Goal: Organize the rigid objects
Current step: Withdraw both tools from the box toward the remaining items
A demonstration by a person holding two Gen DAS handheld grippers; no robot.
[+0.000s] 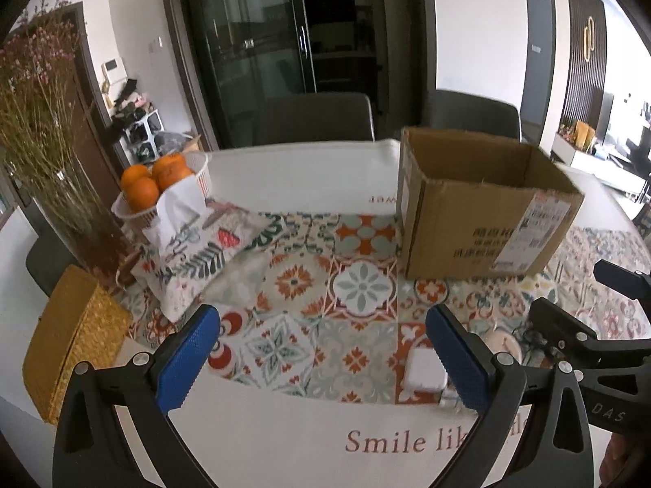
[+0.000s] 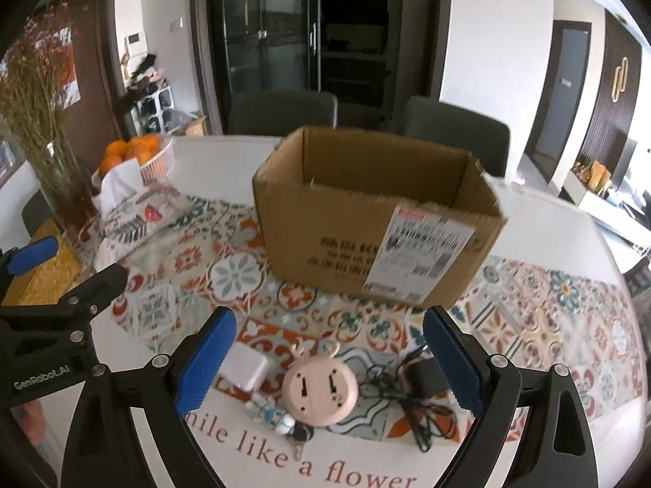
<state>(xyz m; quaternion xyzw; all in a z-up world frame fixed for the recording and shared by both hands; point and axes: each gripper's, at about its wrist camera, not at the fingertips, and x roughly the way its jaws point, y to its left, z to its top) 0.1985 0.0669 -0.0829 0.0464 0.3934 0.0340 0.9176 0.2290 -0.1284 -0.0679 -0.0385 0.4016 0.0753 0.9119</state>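
Observation:
An open cardboard box (image 2: 378, 223) stands on the patterned tablecloth; it also shows in the left wrist view (image 1: 484, 207). In front of it lie a white charger block (image 2: 247, 369), a round pink device with antlers (image 2: 320, 390), a black adapter with tangled cable (image 2: 419, 390) and a small key bundle (image 2: 285, 423). My right gripper (image 2: 327, 366) is open above these items, empty. My left gripper (image 1: 323, 358) is open and empty, left of the white charger (image 1: 425, 372). The pink device (image 1: 502, 343) is partly hidden behind its right finger.
A basket of oranges (image 1: 162, 183), a floral tissue pouch (image 1: 199, 252), a glass vase of dried flowers (image 1: 69, 211) and a woven yellow box (image 1: 69, 345) stand at the left. Two grey chairs (image 2: 285, 114) sit behind the table.

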